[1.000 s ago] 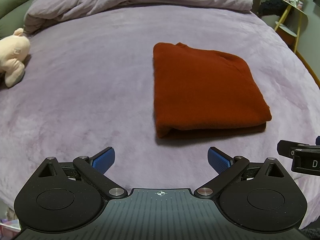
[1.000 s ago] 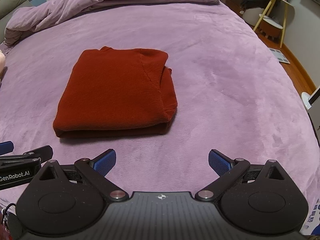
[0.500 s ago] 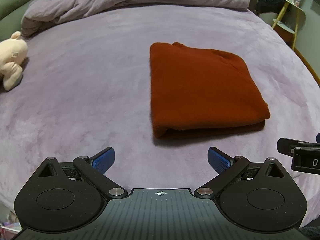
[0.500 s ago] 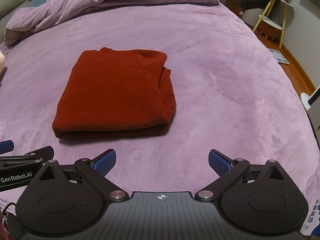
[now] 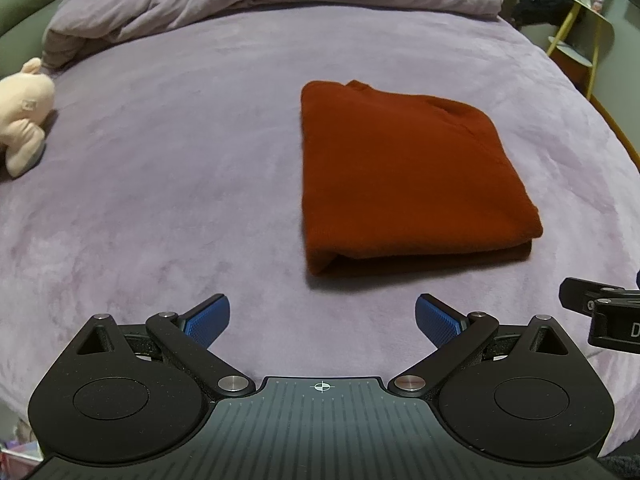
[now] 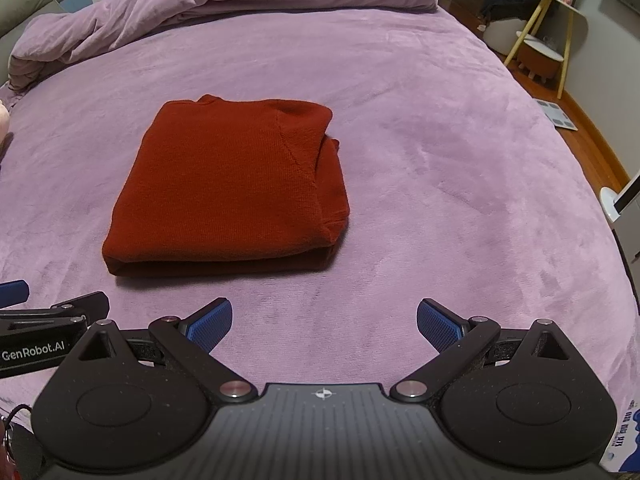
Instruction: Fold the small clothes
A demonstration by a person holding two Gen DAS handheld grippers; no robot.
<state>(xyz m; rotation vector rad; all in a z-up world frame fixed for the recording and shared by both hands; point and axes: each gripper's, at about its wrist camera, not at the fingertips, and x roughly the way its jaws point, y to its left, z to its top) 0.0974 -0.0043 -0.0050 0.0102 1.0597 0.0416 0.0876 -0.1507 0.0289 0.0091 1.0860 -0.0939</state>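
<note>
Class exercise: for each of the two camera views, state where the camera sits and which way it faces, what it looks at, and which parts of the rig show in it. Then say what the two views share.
Left wrist view: sits on the left claw, facing forward over the bed; the folded red garment lies ahead to the right; the right claw's edge shows at far right.
Right wrist view: sits on the right claw, facing the same way; the garment lies ahead to the left; the left claw's edge shows at far left.
Shared: garment, bed, rumpled duvet, both claws open.

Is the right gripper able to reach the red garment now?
Probably yes. The right gripper is open and empty, the folded red garment lies just ahead to its left on the bed, and nothing lies between them.
</note>
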